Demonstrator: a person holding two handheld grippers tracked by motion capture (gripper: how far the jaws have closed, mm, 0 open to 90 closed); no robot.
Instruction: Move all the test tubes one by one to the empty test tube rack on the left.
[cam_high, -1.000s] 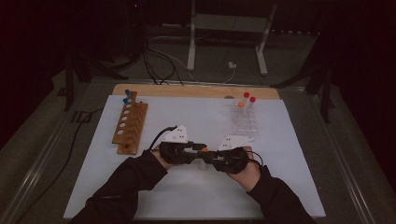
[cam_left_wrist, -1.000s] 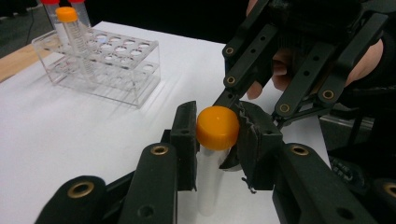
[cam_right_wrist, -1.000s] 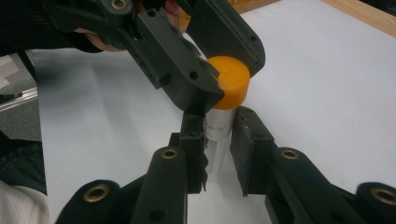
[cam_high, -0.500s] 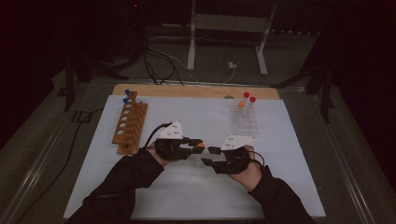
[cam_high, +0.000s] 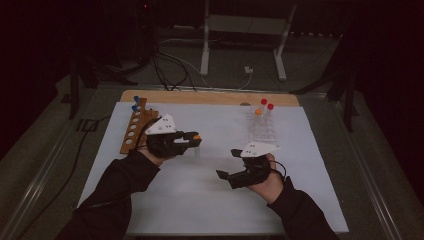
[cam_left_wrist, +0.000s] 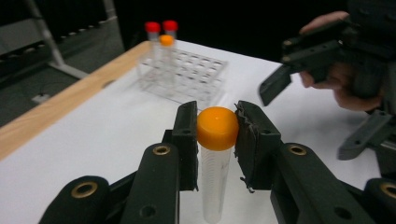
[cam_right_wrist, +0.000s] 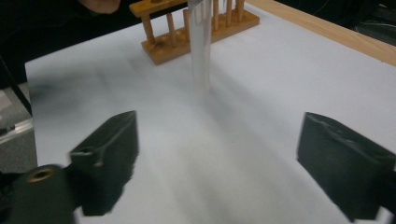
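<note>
A clear tube with an orange cap (cam_left_wrist: 215, 177) hangs upright over the white mat, and my left gripper (cam_left_wrist: 217, 127) is shut on its cap. In the high view the left gripper (cam_high: 196, 140) is left of centre with the orange cap (cam_high: 197, 136) at its tip. My right gripper (cam_high: 228, 163) is lower and to the right, apart from the tube. Its jaws have just been opening, and in its own view the right gripper (cam_right_wrist: 222, 135) has only bare mat between its jaws. The tube (cam_right_wrist: 201, 56) stands farther off there.
A wooden rack (cam_high: 135, 131) with blue-capped tubes sits at the mat's left. A clear plastic rack (cam_high: 263, 131) at the back right holds two red-capped tubes (cam_high: 267, 104) and an orange-capped one (cam_high: 258, 112). A wooden board (cam_high: 210, 97) borders the mat's far side.
The two grippers met at the tube in the middle; now the right jaws have spread wide and let go. The left gripper has carried the tube up and to the left.
</note>
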